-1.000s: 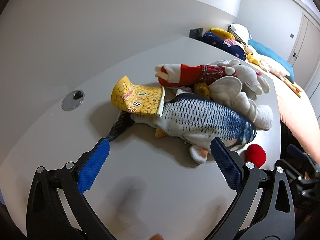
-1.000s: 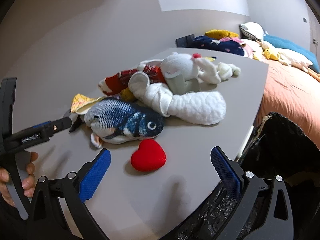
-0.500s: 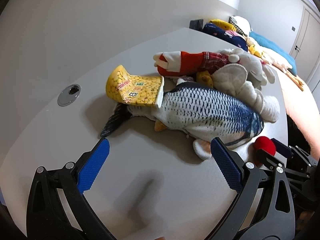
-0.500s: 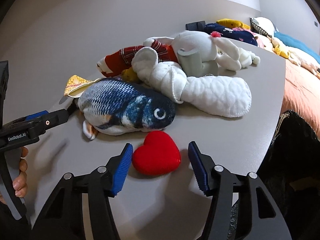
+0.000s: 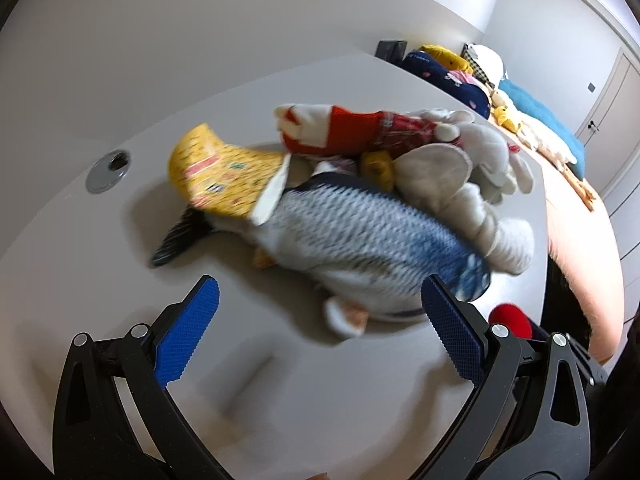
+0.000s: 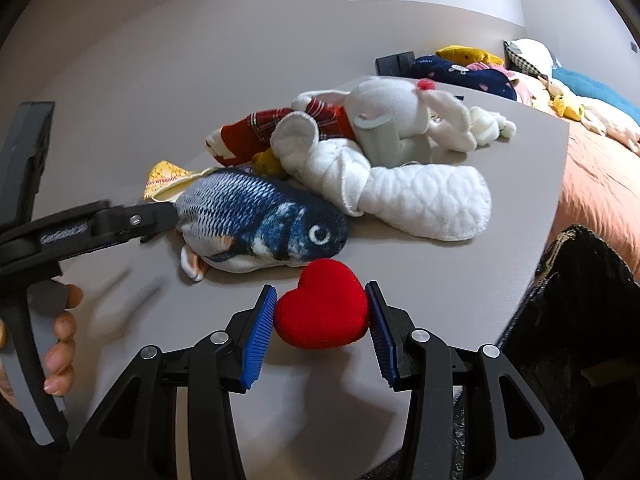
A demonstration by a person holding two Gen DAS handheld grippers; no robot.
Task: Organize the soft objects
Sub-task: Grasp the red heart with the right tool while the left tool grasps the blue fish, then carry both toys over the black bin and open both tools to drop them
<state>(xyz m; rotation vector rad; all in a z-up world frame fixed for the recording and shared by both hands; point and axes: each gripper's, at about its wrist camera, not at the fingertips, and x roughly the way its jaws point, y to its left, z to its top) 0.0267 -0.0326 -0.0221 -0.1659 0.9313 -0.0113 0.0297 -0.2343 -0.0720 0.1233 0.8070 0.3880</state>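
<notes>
Right wrist view: right hand-held gripper clamps red heart; left hand-held gripper gapes wide.

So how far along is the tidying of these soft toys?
Barely started. Nothing looks sorted yet: the fish plush, white quilted mitt and white rabbit plush are heaped on the table. In hand: the right gripper has closed on the red heart. The left gripper is open, facing the fish.
</notes>
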